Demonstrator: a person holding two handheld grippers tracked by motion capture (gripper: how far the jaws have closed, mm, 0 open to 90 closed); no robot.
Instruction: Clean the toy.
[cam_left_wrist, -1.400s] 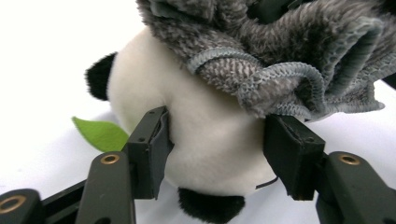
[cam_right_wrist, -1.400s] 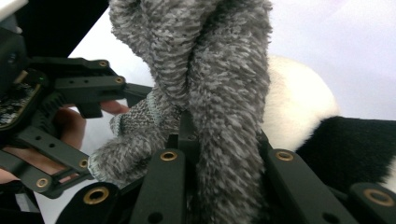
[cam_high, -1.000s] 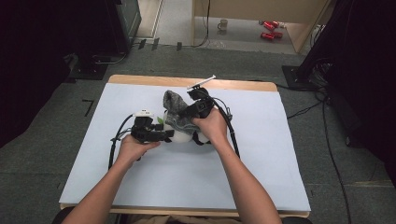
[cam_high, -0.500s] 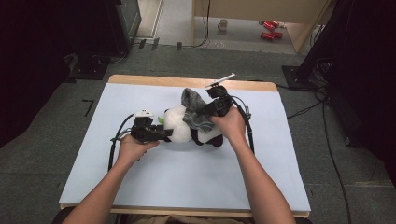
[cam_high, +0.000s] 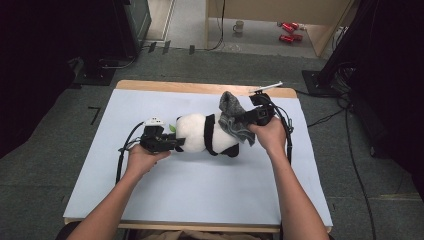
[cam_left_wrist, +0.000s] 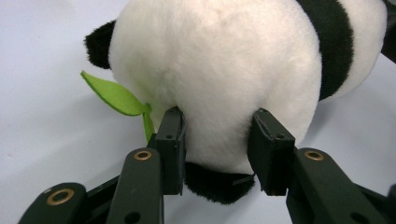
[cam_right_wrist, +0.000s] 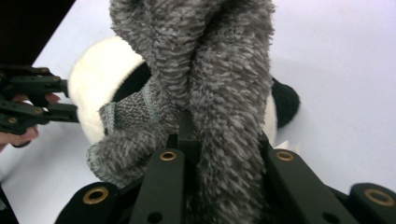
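Observation:
A black-and-white plush panda (cam_high: 200, 131) lies on its side on the pale blue table mat (cam_high: 200, 200). My left gripper (cam_high: 175, 143) holds its head from the left; its jaws have just been closing, and the pads dent the white fur (cam_left_wrist: 219, 60). A green felt leaf (cam_left_wrist: 114, 95) sticks out beside the left gripper (cam_left_wrist: 217, 149). At the panda's right end, my right gripper (cam_high: 246, 120) is shut on a fuzzy grey sock (cam_high: 231, 116). The sock (cam_right_wrist: 210, 70) bunches up between the jaws of the right gripper (cam_right_wrist: 224, 140), with the panda (cam_right_wrist: 102, 65) behind it.
The mat covers a wooden table whose far edge (cam_high: 200, 87) shows. Cables trail from both grippers across the mat. On the floor beyond stand a mug (cam_high: 239, 26), red items (cam_high: 287, 31) and black equipment stands (cam_high: 100, 65).
My right gripper has moved right with the grey sock, drawing it off the panda's body, which now lies uncovered. The left hand has stayed in place at the head.

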